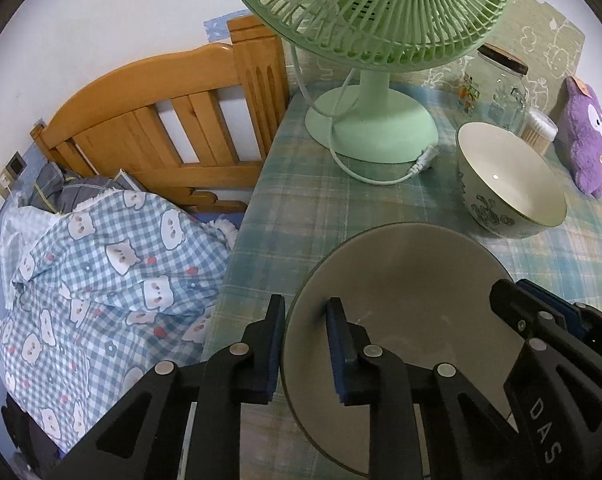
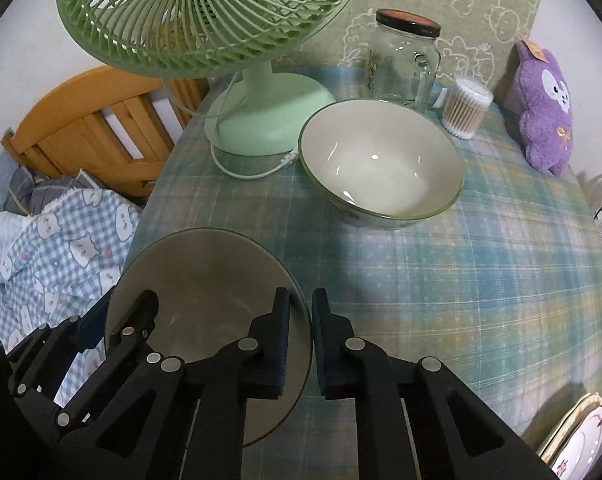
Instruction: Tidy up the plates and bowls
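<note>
L hand-held gripper [image 1: 303, 344] pinches grey bowl [image 1: 401, 280] rim; R hand-held gripper [image 1: 517, 300] on opposite rim

You've got a table w/ plaid cloth [image 2: 481, 264] carrying a grey bowl [image 2: 205, 276] at its near-left edge, a white bowl [image 2: 381, 160], green fan [image 2: 269, 120], glass jar [image 2: 405, 64], cotton-swab tub [image 2: 467, 108], purple plush [image 2: 545, 108] & plates [image 2: 577, 436] near-right.

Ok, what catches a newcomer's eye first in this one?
Two things: the grey bowl at the near table edge, its rim clamped on opposite sides by the left hand-held gripper and right hand-held gripper. Behind it looms the green fan, beside a white bowl.
</note>
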Demonstrator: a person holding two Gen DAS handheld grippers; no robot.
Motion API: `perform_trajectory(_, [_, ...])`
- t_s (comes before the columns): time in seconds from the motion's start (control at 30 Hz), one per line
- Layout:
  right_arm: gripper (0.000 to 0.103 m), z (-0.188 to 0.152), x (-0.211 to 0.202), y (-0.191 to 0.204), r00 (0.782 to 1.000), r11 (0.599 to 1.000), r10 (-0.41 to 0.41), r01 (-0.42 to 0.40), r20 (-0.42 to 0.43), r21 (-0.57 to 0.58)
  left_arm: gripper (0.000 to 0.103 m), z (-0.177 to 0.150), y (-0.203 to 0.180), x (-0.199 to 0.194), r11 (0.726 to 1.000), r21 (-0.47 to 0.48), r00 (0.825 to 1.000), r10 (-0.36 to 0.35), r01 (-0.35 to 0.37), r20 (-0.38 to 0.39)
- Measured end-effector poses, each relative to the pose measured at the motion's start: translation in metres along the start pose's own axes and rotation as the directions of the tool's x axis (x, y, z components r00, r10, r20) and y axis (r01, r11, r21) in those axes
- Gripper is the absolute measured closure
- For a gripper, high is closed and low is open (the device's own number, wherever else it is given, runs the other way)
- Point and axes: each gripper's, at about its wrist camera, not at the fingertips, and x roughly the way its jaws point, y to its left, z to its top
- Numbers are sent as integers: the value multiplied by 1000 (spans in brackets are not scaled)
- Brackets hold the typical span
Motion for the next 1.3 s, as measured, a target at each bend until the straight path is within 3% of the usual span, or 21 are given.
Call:
perform_trajectory(0.5, [89,-10,-29,-4,1000,1000,-13,13,21,-3,86,-7,-1,-21,1000,-21,1000,-19,19,-9])
perform_trajectory(1.3, [89,-60,-154,-64,989,993,-85,74,124,93,86,-40,-54,-132,994,63,990,-97,91,98])
